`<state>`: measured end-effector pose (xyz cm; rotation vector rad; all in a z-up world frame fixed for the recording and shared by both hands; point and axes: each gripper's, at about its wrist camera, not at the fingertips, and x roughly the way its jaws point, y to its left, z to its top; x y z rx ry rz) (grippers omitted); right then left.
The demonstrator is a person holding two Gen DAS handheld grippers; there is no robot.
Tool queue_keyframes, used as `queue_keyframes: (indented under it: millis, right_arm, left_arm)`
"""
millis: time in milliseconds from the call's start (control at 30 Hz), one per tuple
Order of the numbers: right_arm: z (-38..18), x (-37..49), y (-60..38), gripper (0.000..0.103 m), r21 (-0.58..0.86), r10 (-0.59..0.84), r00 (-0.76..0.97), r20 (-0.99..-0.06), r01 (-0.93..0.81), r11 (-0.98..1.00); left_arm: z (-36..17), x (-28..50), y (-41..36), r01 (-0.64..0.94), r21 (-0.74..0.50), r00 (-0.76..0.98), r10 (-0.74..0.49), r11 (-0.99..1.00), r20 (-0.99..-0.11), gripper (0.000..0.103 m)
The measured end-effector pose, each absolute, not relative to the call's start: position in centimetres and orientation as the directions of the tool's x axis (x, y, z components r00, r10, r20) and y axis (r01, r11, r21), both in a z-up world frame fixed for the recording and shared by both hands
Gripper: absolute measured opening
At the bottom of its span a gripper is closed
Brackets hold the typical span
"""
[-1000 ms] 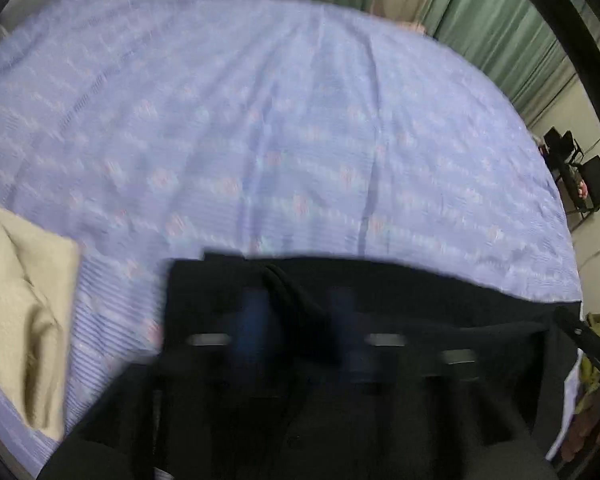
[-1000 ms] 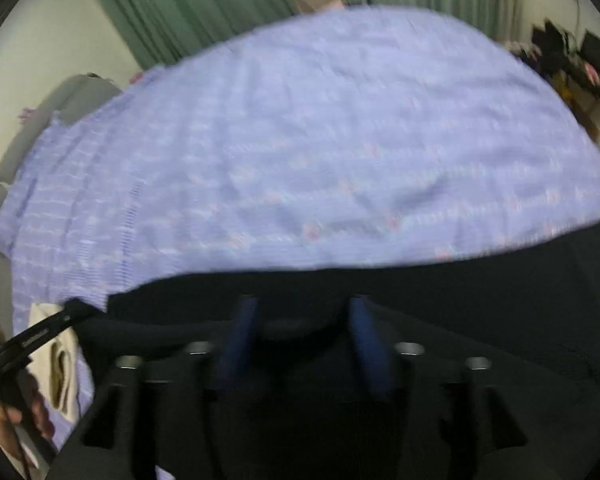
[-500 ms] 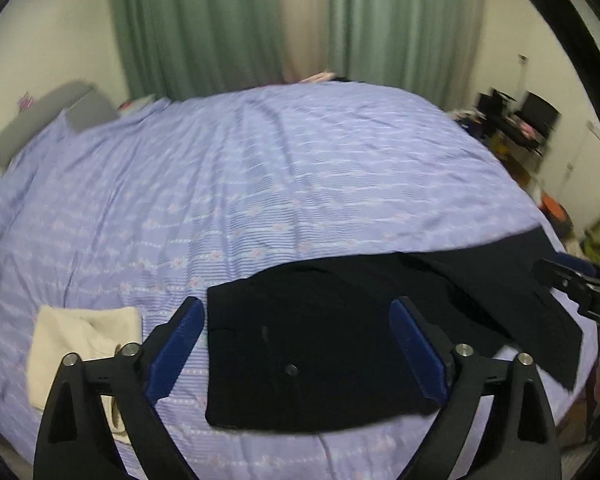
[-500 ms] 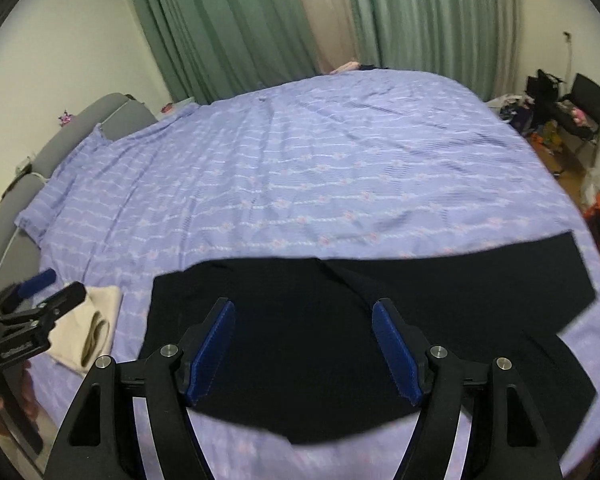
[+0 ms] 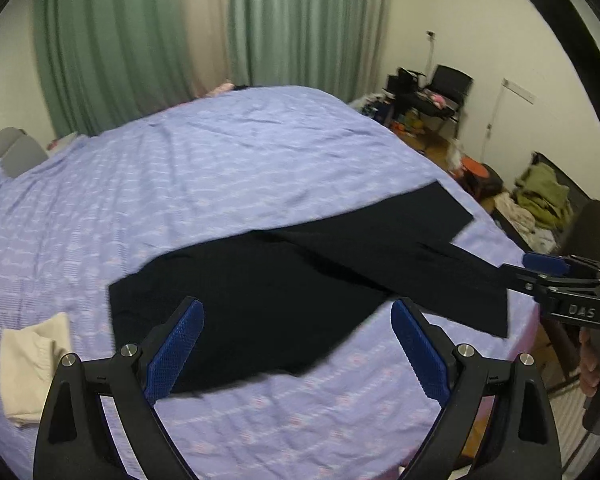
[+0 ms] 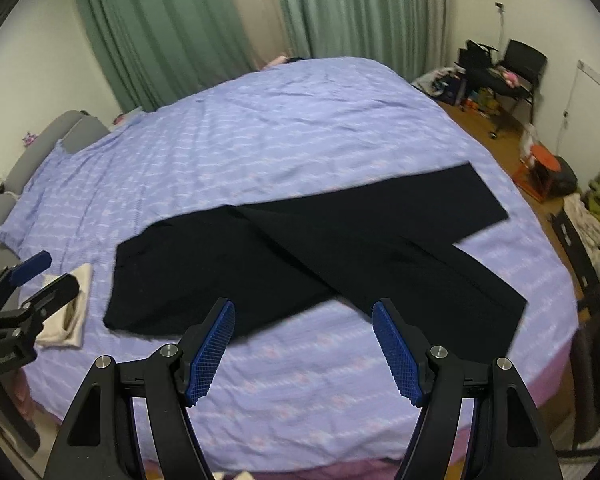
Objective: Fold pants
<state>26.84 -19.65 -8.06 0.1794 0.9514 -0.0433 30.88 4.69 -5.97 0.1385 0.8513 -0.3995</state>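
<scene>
Pants lie flat on the bed just ahead of my right gripper and left gripper, legs splayed apart. Both tools spread, empty. I judge no fold made yet.

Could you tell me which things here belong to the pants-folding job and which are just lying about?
Job:
black pants, spread on the bed
left gripper, open
right gripper, open

Lying about:
cream cloth beside the pants
chair
clothes pile
orange stool
</scene>
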Motion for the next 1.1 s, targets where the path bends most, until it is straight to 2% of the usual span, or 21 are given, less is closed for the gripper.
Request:
queue_keyframes:
  millis: [233,433,533,767,1100]
  right_arm:
    - [-10.9,25.1,-27.1,0.072,0.113,0.056,0.511,-0.858,0.082,0.990]
    - [-13.9,25.4,-33.1,0.072,0.133,0.136,0.426,-0.894,-0.035,0.990]
    - [-16.7,25.7,-35.1,0.072,0.114,0.149,0.353,-0.924,-0.116,0.987]
    - [-22.3,25.7,-37.2,0.072,0.047,0.111,0.216,-0.970,-0.282,0.958]
    - [-30.2,27.5,-37.9,0.071,0.030,0.048,0.051,-0.998,-0.305,0.952]
  left_arm:
    - [-8.5,28.0,-4.2,0.374,-0.049,0.548,-0.263,0.926,-0.794,0.096]
    - [-11.6,26.3,-11.0,0.238,-0.068,0.495,-0.181,0.969,-0.850,0.096]
    - [-13.5,25.5,-13.5,0.169,-0.026,0.477,-0.104,0.985,-0.873,0.096]
    - [-16.5,23.7,-17.1,0.098,0.026,0.395,-0.014,0.995,-0.918,0.096]
    - [-19.9,24.8,-19.1,0.115,0.076,0.324,0.035,0.990,-0.946,0.096]
